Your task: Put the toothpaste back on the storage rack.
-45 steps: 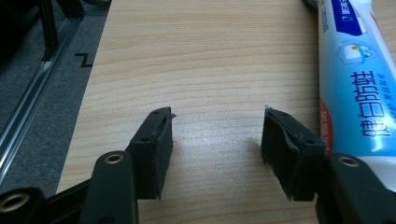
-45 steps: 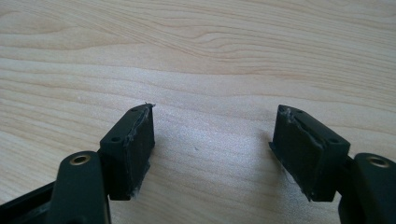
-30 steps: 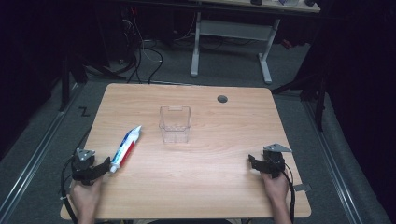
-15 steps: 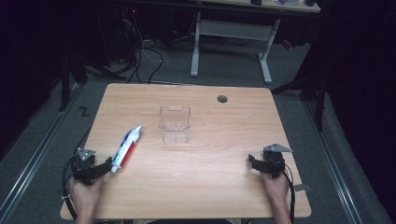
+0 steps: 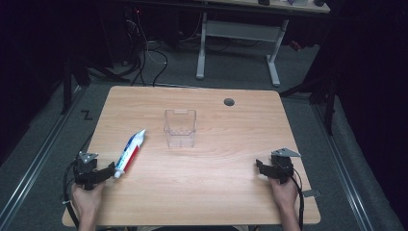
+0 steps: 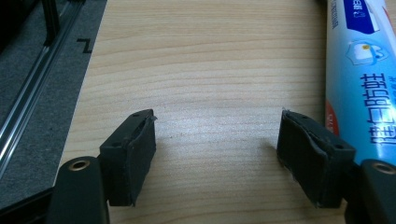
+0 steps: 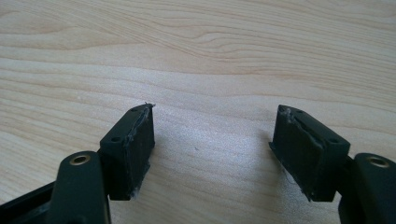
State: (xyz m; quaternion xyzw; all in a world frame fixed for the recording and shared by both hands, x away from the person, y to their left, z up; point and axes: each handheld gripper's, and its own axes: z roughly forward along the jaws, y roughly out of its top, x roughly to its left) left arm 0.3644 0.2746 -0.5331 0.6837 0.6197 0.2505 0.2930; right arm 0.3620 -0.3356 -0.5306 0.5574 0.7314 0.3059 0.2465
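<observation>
Toothpaste (image 5: 129,152) lies on the table (image 5: 211,192) just right of my left gripper (image 6: 217,140), whose empty jaws have just been opening; my right gripper (image 7: 212,140) gapes empty too, so I judge sliding over it comes next.

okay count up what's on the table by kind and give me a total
Toothpaste tube: 1
Clear plastic container: 1
Handheld grippers: 2, the left gripper and the right gripper
Total: 4
</observation>
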